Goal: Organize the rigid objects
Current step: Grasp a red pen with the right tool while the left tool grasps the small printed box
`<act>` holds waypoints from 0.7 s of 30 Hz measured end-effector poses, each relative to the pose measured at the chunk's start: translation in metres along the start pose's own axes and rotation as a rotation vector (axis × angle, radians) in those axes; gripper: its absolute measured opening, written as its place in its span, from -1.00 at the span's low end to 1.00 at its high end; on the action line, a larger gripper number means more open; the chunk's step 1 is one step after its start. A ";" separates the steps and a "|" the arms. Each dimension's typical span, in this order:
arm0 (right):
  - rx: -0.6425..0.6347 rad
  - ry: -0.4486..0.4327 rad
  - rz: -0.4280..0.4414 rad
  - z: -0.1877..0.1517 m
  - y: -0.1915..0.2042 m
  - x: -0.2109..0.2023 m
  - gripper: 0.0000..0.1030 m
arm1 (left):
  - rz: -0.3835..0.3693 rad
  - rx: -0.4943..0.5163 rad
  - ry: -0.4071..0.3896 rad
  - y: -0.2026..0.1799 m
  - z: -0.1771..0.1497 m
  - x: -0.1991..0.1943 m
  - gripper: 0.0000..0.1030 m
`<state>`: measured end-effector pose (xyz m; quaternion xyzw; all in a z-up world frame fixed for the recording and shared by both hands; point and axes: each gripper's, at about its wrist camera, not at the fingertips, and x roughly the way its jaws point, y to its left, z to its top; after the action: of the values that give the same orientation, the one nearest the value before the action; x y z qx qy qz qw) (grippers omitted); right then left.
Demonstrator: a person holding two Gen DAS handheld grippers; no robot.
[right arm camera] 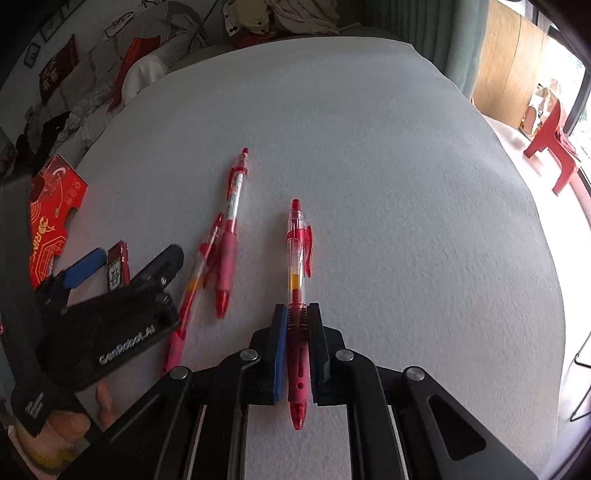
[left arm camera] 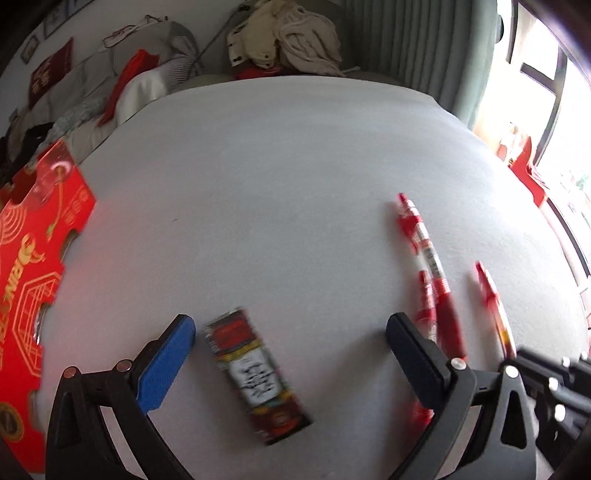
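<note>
My right gripper [right arm camera: 297,314] is shut on the grip of a red gel pen [right arm camera: 295,258] that lies along its fingers on the pale grey table; the same pen [left arm camera: 495,306] shows at the right of the left wrist view. Two more red pens [right arm camera: 231,221] [right arm camera: 192,280] lie side by side to its left, one of them [left arm camera: 428,266] just right of my left gripper's black finger. My left gripper [left arm camera: 291,325] stands open over a small dark red box [left arm camera: 255,373], which lies between its fingers untouched. The box [right arm camera: 118,269] also appears in the right wrist view, inside the left gripper [right arm camera: 138,254].
A red printed card pack [left arm camera: 33,258] overhangs the table's left edge. Bedding and a heap of clothes [left arm camera: 288,33] lie beyond the far edge. A red plastic chair [right arm camera: 554,147] stands on the floor at the right. The table's far half [left arm camera: 295,166] is bare cloth.
</note>
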<state>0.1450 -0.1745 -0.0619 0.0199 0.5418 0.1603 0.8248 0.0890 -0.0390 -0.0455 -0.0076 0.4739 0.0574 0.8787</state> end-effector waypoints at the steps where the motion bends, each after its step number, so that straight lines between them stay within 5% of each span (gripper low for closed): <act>1: -0.001 -0.003 -0.001 0.000 0.000 0.000 -0.78 | 0.001 0.000 0.001 -0.002 0.001 0.001 1.00; 10: -0.076 -0.009 -0.061 0.010 0.018 0.006 -0.77 | -0.014 0.029 0.009 -0.006 0.007 0.001 0.96; 13: -0.101 0.009 -0.074 0.014 0.021 0.008 -0.77 | -0.040 0.057 0.012 -0.007 0.009 0.001 0.77; 16: -0.103 0.012 -0.069 0.012 0.021 0.008 -0.77 | -0.074 0.100 0.015 -0.015 0.011 -0.003 0.46; 20: -0.125 0.033 -0.075 0.013 0.021 0.008 -0.77 | -0.129 0.177 0.035 -0.022 0.013 -0.009 -0.47; 21: -0.134 0.026 -0.085 0.010 0.023 0.007 -0.78 | -0.138 0.184 0.047 -0.023 0.014 -0.009 -0.49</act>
<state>0.1512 -0.1490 -0.0595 -0.0604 0.5408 0.1613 0.8233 0.0979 -0.0622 -0.0311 0.0393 0.4958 -0.0472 0.8662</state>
